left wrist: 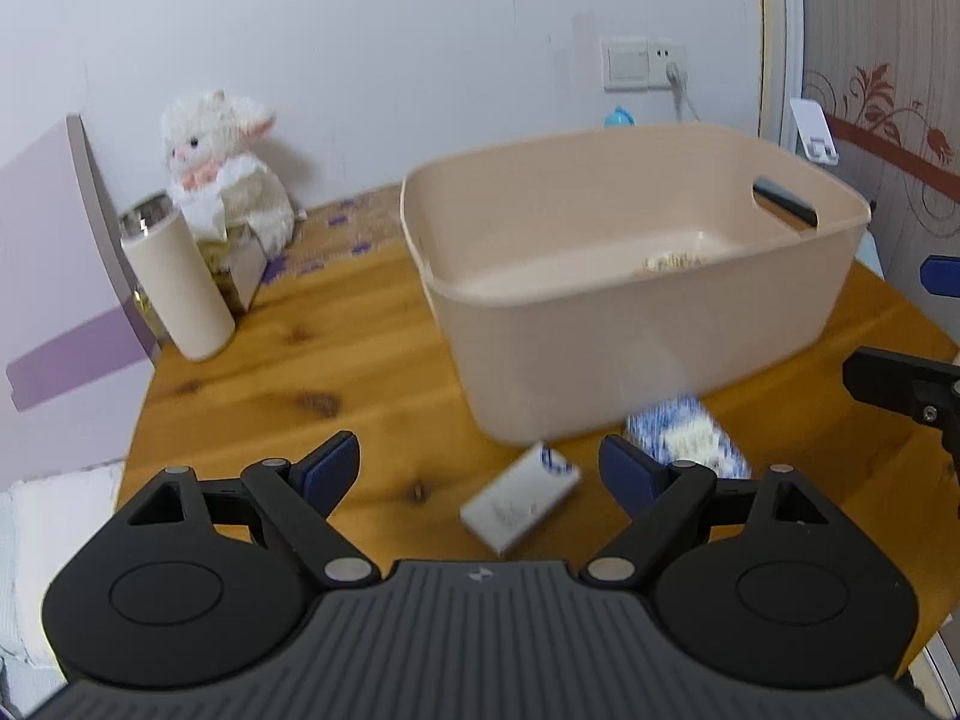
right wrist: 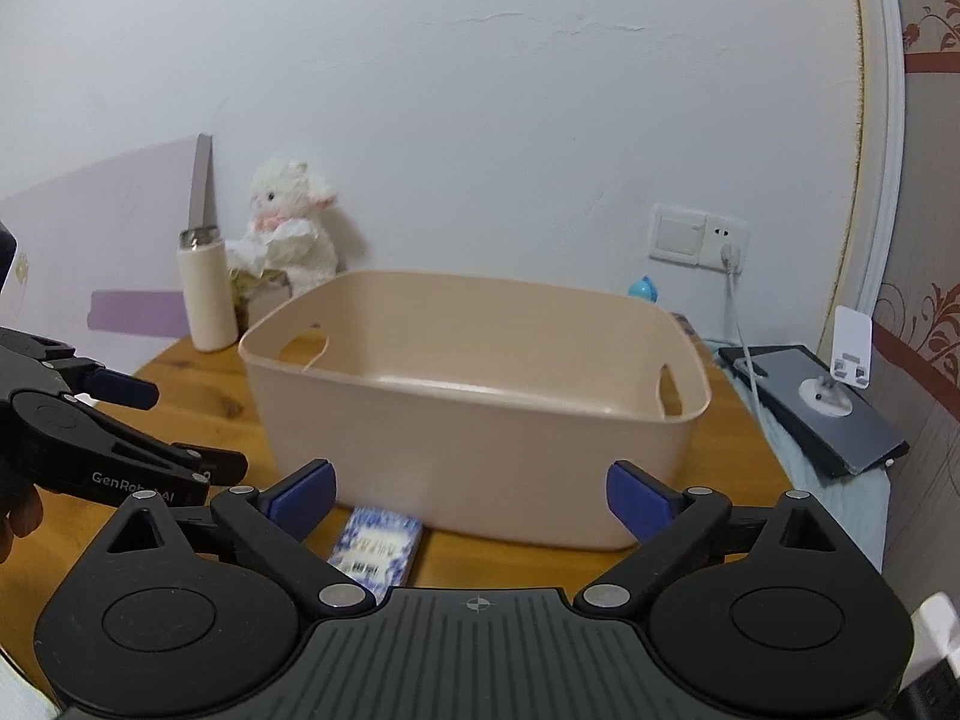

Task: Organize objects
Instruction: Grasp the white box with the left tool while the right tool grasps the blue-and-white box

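Observation:
A beige plastic bin (left wrist: 630, 324) with handle holes stands on the round wooden table (left wrist: 300, 360); a small item (left wrist: 669, 264) lies on its floor. In front of the bin lie a white box with blue print (left wrist: 519, 498) and a blue-and-white patterned pack (left wrist: 690, 438). My left gripper (left wrist: 480, 468) is open and empty, just above the white box. My right gripper (right wrist: 471, 495) is open and empty, facing the bin (right wrist: 474, 402), with the patterned pack (right wrist: 375, 546) below its left finger. The left gripper also shows in the right wrist view (right wrist: 138, 432).
A cream tumbler (left wrist: 177, 288), a tissue box (left wrist: 237, 270) and a white plush lamb (left wrist: 225, 168) stand at the table's back left. A wall socket with a plugged cable (right wrist: 729, 258), a dark tablet (right wrist: 816, 408) and a phone stand (right wrist: 849, 348) are at the right.

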Demonstrator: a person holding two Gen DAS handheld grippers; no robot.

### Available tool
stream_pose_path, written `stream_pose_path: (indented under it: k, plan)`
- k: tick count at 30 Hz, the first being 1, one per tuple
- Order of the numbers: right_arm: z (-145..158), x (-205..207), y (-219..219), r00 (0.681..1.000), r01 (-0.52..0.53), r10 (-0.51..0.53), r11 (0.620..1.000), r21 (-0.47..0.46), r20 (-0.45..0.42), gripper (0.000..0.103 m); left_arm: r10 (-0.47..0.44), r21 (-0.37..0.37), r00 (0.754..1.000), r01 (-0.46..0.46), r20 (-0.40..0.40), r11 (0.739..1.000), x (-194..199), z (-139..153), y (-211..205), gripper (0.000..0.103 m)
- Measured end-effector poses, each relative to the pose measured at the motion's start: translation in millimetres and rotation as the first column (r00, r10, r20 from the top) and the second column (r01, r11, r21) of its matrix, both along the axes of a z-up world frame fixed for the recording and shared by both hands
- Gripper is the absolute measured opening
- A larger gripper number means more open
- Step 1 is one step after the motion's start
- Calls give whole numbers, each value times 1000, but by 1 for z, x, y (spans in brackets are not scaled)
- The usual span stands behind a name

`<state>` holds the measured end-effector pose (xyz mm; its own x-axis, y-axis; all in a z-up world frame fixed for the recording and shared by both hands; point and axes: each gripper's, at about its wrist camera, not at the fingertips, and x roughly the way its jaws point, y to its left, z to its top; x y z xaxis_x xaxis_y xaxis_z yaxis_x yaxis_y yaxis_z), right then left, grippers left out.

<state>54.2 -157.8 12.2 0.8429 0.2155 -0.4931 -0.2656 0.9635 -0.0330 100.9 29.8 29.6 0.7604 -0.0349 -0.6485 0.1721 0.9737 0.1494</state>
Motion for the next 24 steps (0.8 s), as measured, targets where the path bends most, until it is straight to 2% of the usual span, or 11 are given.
stream_pose_path:
  k: [11, 21, 24]
  plan:
    - [-50, 5, 23, 988, -54, 50, 998, -22, -146, 99, -9, 9, 995, 10, -102, 1000, -9, -50, 24, 88]
    - [-75, 20, 44, 975, -80, 73, 996, -25, -210, 99, -29, -37, 993, 25, -113, 999, 5, -67, 39, 89]
    - [-83, 28, 50, 971, -82, 74, 996, -24, -229, 99, -35, -71, 992, 26, -122, 997, 14, -69, 42, 93]
